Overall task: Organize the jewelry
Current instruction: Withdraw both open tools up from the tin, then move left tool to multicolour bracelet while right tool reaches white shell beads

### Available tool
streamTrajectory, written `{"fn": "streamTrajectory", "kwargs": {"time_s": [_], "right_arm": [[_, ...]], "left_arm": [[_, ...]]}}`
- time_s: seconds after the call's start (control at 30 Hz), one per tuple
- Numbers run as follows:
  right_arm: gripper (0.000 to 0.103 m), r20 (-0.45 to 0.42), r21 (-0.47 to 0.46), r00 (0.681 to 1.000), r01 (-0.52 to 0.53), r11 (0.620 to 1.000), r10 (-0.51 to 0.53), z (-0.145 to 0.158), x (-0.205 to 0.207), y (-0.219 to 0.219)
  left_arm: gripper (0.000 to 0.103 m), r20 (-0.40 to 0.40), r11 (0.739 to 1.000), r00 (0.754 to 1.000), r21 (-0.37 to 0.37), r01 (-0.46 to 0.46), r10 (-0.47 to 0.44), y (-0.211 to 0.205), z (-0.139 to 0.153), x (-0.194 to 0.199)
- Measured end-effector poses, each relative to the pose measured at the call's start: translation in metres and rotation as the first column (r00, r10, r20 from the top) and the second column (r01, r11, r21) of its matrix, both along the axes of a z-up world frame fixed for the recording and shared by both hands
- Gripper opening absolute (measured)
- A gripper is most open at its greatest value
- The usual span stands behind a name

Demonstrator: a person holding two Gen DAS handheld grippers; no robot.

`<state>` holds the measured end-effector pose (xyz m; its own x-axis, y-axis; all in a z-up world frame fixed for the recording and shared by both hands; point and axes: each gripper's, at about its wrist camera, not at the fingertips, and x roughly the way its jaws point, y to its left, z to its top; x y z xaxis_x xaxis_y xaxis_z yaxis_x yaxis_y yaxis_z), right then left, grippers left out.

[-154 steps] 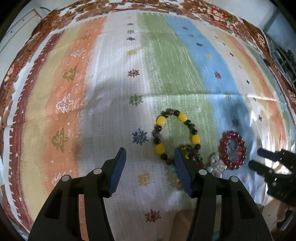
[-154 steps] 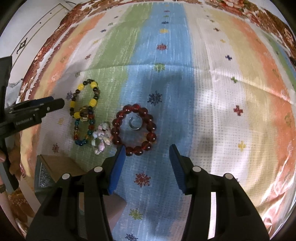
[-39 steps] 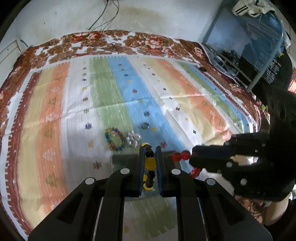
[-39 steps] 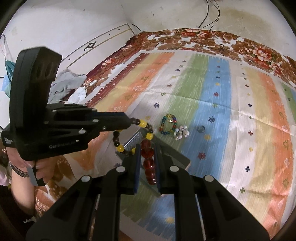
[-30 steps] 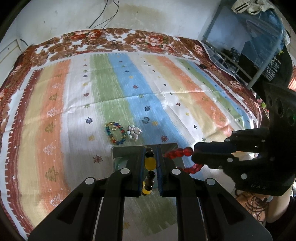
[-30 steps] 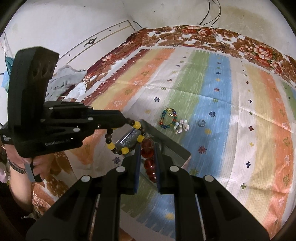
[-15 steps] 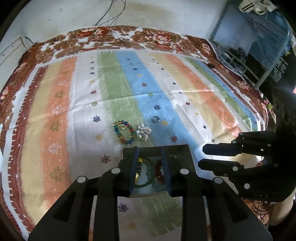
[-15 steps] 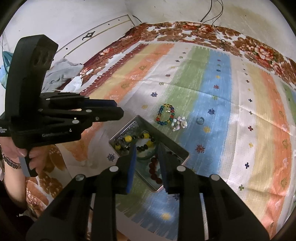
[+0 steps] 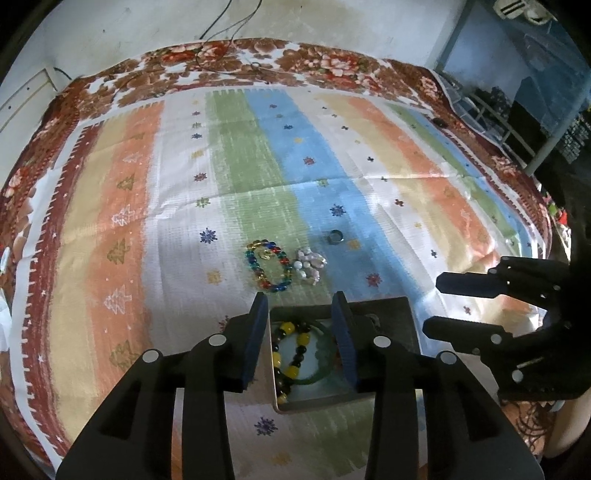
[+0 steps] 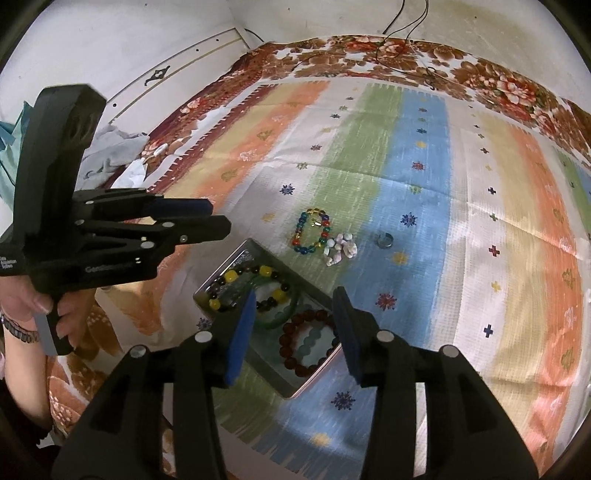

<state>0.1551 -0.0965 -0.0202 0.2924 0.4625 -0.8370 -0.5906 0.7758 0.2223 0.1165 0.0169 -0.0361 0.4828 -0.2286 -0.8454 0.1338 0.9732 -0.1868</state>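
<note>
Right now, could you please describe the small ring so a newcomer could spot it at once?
On the striped bedspread, beyond the metal tray, three pieces lie in a row. The ring is rightmost, on the blue stripe: one plain dark band, not beads like its neighbours.

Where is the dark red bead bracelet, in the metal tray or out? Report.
In. The dark red bead bracelet lies inside the metal tray, below the right gripper's opening jaws.

Blanket [image 9: 236, 173]: soft, with stripes of orange, yellow, white, green and blue, tiny stars and trees, and a brown flower edge.
Wall [image 9: 295, 22]: pale and a bit stained, behind the blanket.
Wires [image 9: 225, 22]: thin and dark, hanging down the wall.
Grey cloth [image 10: 110, 155]: crumpled beside the blanket's edge.
</note>
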Motion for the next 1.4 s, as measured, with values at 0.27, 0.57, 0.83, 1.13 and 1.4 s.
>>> {"fn": "streamTrajectory", "kwargs": {"time_s": [0.27,0.57,0.83,1.13,1.4], "right_arm": [[0.045,-0.023,-0.026,0.999,0.034,0.999,-0.035,-0.010,0.018,0.003],[0.045,-0.067,-0.027,0.994,0.083,0.996,-0.084,-0.022,0.043,0.004],[0.045,-0.096,-0.055,0.990,0.095,0.994,-0.100,-0.035,0.060,0.007],[0.045,-0.121,-0.083,0.987,0.092,0.992,-0.101,-0.049,0.066,0.007],[0.045,-0.152,-0.137,0.984,0.070,0.988,-0.091,-0.070,0.084,0.020]], "left_arm": [[0.040,-0.031,1.000,0.999,0.015,-0.019,0.020,0.006,-0.008,0.016],[0.042,-0.052,1.000,0.999,0.026,-0.015,0.016,0.006,-0.015,0.023],[0.042,-0.080,0.999,0.997,0.054,-0.001,0.005,0.004,-0.022,0.038],[0.042,-0.161,0.998,0.987,0.053,0.016,-0.007,0.003,-0.045,0.065],[0.042,-0.243,0.999,0.970,0.046,0.013,-0.002,0.006,-0.072,0.084]]}}
